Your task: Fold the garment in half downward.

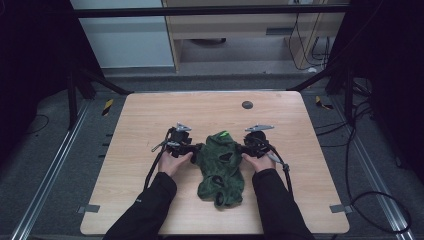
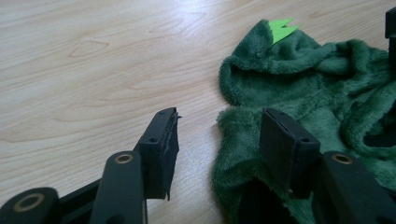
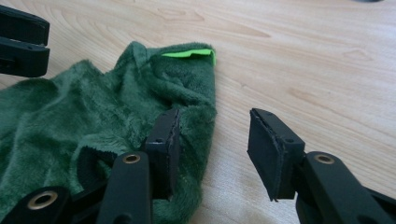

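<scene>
Flanking green garment (image 1: pixel 220 167), both grippers' fingers (image 2: pixel 159 144) parted.

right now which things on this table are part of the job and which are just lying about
In the job:
- fluffy dark green fleece garment with a bright green tag
- left gripper, jaws open at the garment's edge
- right gripper, jaws open at its other edge

Lying about:
- small dark round disc near the far edge of the light wooden table

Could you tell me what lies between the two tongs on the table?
The green fleece garment lies between the left tongs and the right tongs, as the high view shows; each pair is open at one edge of it.
</scene>
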`<state>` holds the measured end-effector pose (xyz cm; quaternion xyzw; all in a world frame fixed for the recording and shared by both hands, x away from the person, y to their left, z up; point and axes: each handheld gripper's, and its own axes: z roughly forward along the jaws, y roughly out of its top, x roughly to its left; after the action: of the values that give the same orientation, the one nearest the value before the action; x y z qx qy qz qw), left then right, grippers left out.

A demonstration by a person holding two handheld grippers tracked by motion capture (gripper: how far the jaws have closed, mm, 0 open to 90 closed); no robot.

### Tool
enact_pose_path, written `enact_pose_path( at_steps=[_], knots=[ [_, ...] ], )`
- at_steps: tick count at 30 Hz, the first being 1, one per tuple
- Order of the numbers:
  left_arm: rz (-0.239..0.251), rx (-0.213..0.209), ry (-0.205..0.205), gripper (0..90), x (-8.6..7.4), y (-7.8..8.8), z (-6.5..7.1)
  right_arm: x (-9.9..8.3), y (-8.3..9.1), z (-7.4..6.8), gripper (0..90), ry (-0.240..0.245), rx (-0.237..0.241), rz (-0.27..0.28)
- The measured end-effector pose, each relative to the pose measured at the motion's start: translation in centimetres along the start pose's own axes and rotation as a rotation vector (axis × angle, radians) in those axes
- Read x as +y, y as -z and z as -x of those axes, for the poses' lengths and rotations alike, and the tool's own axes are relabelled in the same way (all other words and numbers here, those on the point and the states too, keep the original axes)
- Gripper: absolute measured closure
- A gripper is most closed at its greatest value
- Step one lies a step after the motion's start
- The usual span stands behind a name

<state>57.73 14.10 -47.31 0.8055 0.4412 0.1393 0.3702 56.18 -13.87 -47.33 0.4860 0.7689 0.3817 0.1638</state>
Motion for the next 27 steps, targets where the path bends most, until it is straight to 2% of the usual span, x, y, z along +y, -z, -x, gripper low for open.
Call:
enact_pose_path(
  at_steps=[6, 16, 20, 27],
  knots=[
    [-0.032, -0.015, -0.003, 52.5, -0.3, -1.1, 0.4, -0.2, -0.6, 0.0, 53.4, 0.002, 0.012, -0.019],
    [-0.059, -0.029, -0.002, 61.5, -0.4, -1.8, 0.6, -0.5, -1.2, -0.1, 55.9, 0.005, 0.025, -0.045],
    [-0.067, -0.047, 0.003, 67.8, -0.4, -2.1, 0.8, -0.6, -1.4, -0.2, 59.5, 0.008, 0.034, -0.057],
    [-0.083, -0.047, 0.003, 77.2, -0.4, -2.0, 0.8, -0.6, -1.4, -0.2, 68.6, 0.013, 0.046, -0.07]
  ],
)
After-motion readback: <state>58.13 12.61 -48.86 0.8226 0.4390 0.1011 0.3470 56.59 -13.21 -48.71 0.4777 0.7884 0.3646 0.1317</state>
